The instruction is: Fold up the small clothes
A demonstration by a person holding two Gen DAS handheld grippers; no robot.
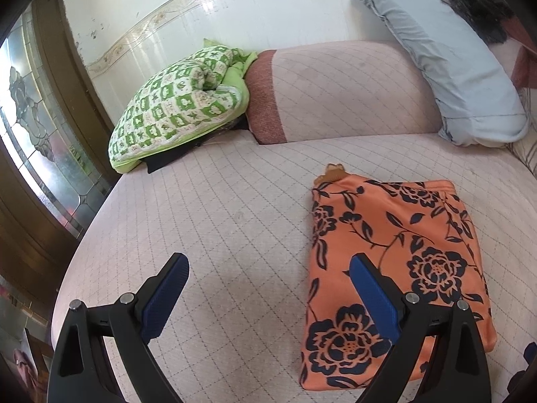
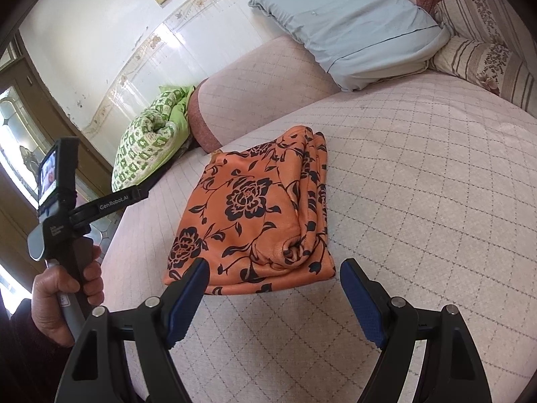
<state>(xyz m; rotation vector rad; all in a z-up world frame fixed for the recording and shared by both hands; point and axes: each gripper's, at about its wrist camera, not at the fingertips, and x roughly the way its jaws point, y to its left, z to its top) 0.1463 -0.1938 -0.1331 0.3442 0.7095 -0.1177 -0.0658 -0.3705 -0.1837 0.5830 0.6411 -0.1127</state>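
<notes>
An orange garment with black flowers (image 1: 396, 268) lies folded into a thick rectangle on the pink quilted bed (image 1: 218, 221). It also shows in the right wrist view (image 2: 255, 215), with its stacked folded edges on the right side. My left gripper (image 1: 268, 265) is open and empty, above the bed just left of the garment, its right finger over the garment's left edge. My right gripper (image 2: 275, 272) is open and empty, just in front of the garment's near edge. The left gripper's handle (image 2: 63, 208), held in a hand, shows at the left of the right wrist view.
A green checked quilt (image 1: 178, 107) lies folded at the back left beside a pink bolster (image 1: 335, 90). A light blue pillow (image 1: 463, 67) and striped floral cushions (image 2: 483, 40) lie at the back right. A tiled wall and a wooden door (image 1: 50, 134) bound the bed's left.
</notes>
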